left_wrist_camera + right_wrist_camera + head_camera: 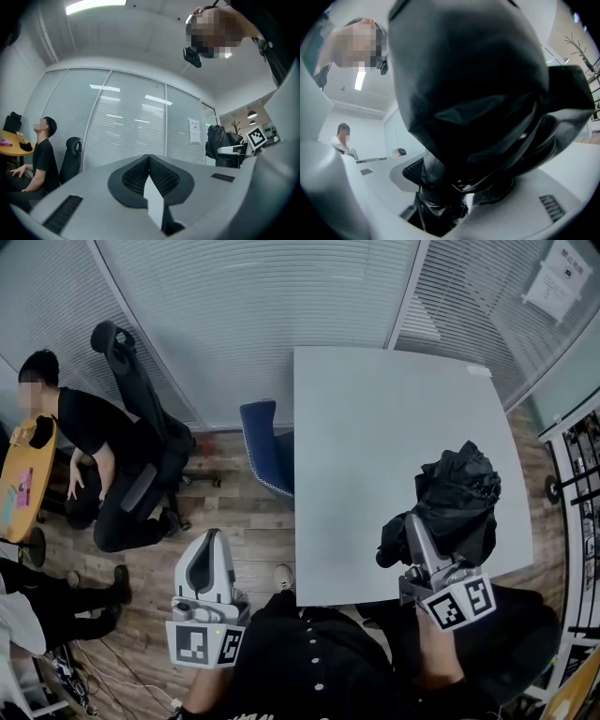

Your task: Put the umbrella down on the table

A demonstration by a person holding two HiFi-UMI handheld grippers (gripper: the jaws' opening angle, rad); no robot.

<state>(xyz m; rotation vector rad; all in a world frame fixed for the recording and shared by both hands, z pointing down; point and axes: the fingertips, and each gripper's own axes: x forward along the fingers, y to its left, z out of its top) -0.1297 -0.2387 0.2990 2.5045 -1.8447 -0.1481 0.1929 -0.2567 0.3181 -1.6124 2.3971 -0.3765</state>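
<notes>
The black folded umbrella (pixel 459 498) hangs bunched over the near right part of the bench (pixel 375 427), close to its front edge. I cannot tell whether it touches the surface. The right tongs (pixel 419 538) stand fairly wide, clamped on the umbrella's lower end, with loose cloth filling the gap between the jaws. The left tongs (pixel 213 545) are closed on nothing, off the bench's left front corner.

Let go this near the edge, the bundle could tip off the bench. Slack cloth could also catch on a pad as the jaws part and get dragged along.

A paper notice (pixel 558 277) on the glass wall beyond the bench's far right corner carries print too small to read. No brand shows.
</notes>
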